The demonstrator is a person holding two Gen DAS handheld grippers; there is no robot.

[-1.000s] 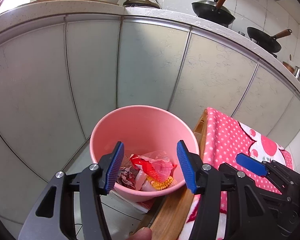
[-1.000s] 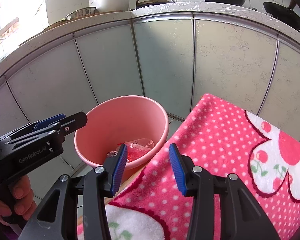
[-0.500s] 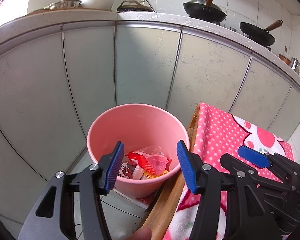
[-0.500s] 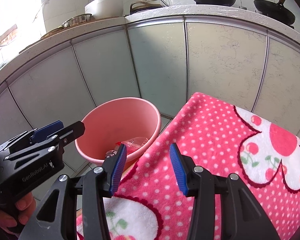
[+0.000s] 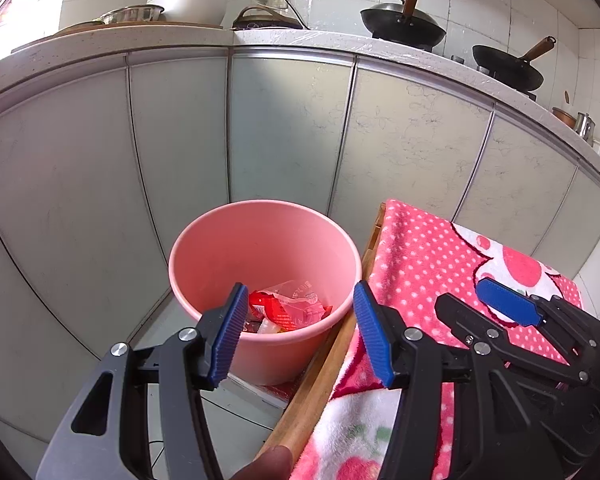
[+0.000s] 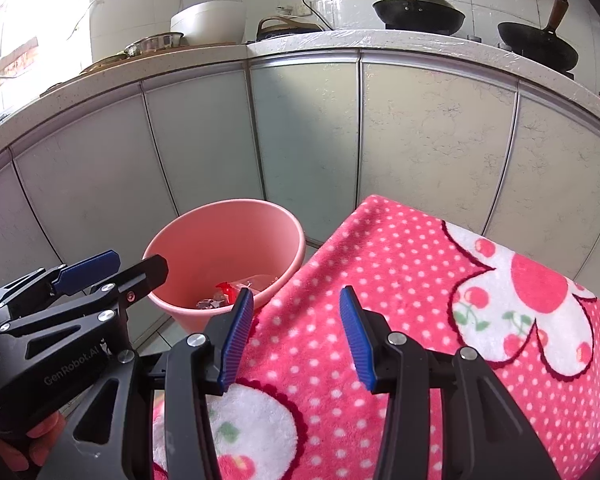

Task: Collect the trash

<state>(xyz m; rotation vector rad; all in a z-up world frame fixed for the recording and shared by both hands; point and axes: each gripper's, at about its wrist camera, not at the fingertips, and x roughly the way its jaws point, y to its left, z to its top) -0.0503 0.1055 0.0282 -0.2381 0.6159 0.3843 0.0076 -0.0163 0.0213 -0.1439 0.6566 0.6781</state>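
A pink bucket (image 5: 228, 248) (image 6: 204, 248) stands on the floor against the cabinet fronts, beside a table. Crumpled wrappers (image 5: 288, 308) (image 6: 224, 296), red and clear, lie at its bottom. My left gripper (image 5: 298, 332) hangs open above the bucket's near rim with nothing between its blue pads. My right gripper (image 6: 296, 336) is open too and empty, over the pink dotted cloth (image 6: 400, 300) to the right of the bucket. Each gripper shows in the other's view: the right gripper (image 5: 476, 312), the left gripper (image 6: 116, 268).
The cloth (image 5: 420, 264) covers a wooden table whose edge (image 5: 324, 368) runs beside the bucket. Pale cabinet doors (image 5: 284, 128) close the space behind. The counter above carries two woks (image 5: 404, 28) and a white cooker (image 5: 188, 0). A cable lies on the floor.
Both grippers have drawn back from the bucket, which now looks smaller and farther off. More of the counter shows. Jaws stay as they were, empty.
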